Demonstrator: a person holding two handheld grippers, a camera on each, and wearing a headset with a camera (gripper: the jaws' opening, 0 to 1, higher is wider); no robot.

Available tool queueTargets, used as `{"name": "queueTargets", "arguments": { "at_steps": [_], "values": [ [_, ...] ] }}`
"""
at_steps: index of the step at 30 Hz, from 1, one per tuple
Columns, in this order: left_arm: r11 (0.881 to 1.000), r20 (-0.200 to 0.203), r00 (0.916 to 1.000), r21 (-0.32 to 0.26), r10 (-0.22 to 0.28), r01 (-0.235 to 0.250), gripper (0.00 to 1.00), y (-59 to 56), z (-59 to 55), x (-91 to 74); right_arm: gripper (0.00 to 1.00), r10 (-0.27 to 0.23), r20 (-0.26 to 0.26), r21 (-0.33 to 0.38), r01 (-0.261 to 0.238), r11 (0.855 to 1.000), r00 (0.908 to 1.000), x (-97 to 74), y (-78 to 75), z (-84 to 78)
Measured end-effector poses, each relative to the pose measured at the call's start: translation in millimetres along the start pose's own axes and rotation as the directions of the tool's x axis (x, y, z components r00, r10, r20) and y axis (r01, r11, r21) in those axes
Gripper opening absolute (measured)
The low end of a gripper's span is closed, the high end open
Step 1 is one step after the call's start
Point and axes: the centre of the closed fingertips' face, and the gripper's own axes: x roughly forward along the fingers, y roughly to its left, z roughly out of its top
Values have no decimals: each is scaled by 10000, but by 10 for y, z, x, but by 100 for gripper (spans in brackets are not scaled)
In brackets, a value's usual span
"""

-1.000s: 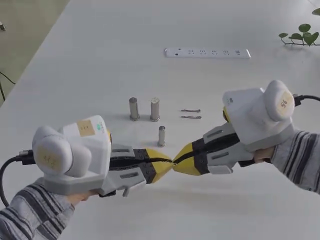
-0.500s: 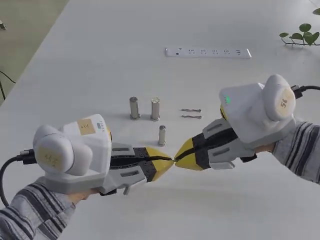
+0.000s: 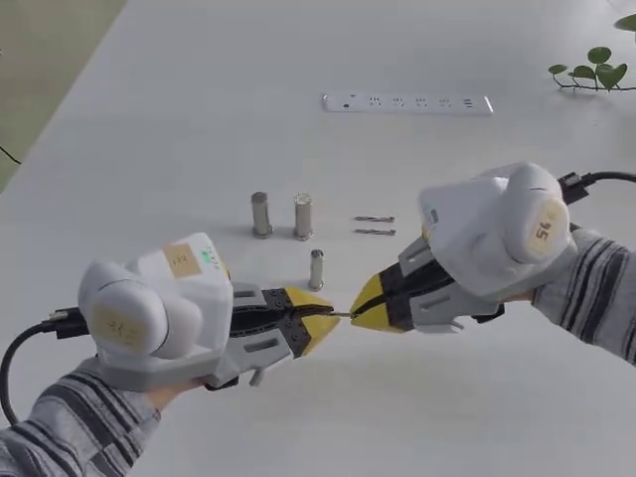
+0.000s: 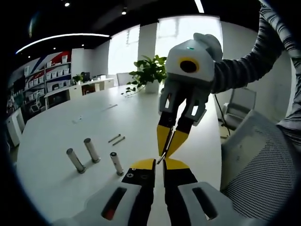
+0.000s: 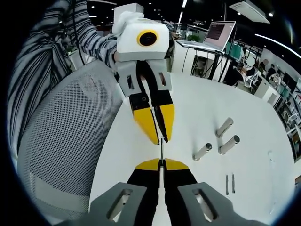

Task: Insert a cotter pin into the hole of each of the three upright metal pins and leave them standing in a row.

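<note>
Three upright metal pins stand on the white table: two side by side (image 3: 261, 214) (image 3: 303, 216) and a shorter one (image 3: 316, 269) in front. Two cotter pins (image 3: 375, 226) lie to their right. In front of the short pin my left gripper (image 3: 334, 319) and right gripper (image 3: 355, 313) point tip to tip above the table. A thin cotter pin (image 3: 344, 315) bridges the small gap between them. The right gripper view shows my jaws shut on that cotter pin (image 5: 161, 150), which reaches the left gripper's tips (image 5: 161, 138). In the left gripper view its other end (image 4: 161, 159) sits between my shut jaws.
A white power strip (image 3: 407, 103) lies far back on the table, and a leafy plant sprig (image 3: 596, 70) is at the far right edge. A mesh office chair (image 5: 66, 141) stands beside the table. Bare tabletop (image 3: 149, 149) stretches left of the metal pins.
The two grippers' tips, which were touching, have drawn slightly apart, so the cotter pin now shows between them. The metal pins and loose cotter pins have stayed put.
</note>
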Motion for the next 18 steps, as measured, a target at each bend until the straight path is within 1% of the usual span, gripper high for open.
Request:
{"name": "queueTargets", "arguments": {
  "at_steps": [2, 6, 7, 9, 10, 11, 12, 13, 14, 16, 18],
  "values": [
    [9996, 25, 9996, -38, 265, -265, 6, 50, 0, 2, 0, -159, -145, 189, 162, 9997, 9998, 4, -45, -52],
    [9960, 63, 9963, -268, 854, -852, 9, 162, -18, 2, 0, -455, -501, 652, 487, 9967, 9977, 8, -135, -145],
    [9950, 75, 9954, -297, 952, -950, 10, 179, -20, 1, 0, -552, -715, 762, 606, 9952, 9959, 8, -168, -187],
    [9912, 132, 9916, -329, 1285, -1280, 13, 242, -34, 1, 0, -834, -974, 890, 921, 9918, 9918, 10, -246, -239],
    [9873, 186, 9881, -477, 1525, -1515, 15, 284, -42, 1, 0, -897, -1034, 991, 1000, 9900, 9906, 12, -272, -255],
    [9850, 273, 9861, -587, 1639, -1621, 16, 305, -41, 5, 0, -964, -1032, 1084, 1075, 9883, 9900, 22, -308, -266],
    [9780, 358, 9795, -740, 1981, -1951, 16, 359, -45, 2, 0, -987, -1029, 1120, 1102, 9876, 9898, 26, -321, -271],
    [9758, 295, 9772, -681, 2103, -2080, 15, 377, -59, 2, 0, -1017, -1068, 1234, 1147, 9857, 9891, 37, -351, -291],
    [9708, 255, 9727, -732, 2308, -2284, 16, 410, -77, 7, 0, -1061, -1136, 1311, 1208, 9840, 9878, 44, -372, -306],
    [9671, 271, 9690, -759, 2454, -2428, 17, 436, -89, 23, 0, -1165, -1241, 1445, 1341, 9804, 9854, 63, -426, -334],
    [9609, 170, 9631, -753, 2686, -2667, 17, 478, -117, 40, 0, -1222, -1323, 1610, 1430, 9765, 9837, 85, -466, -350]
  ]
}}
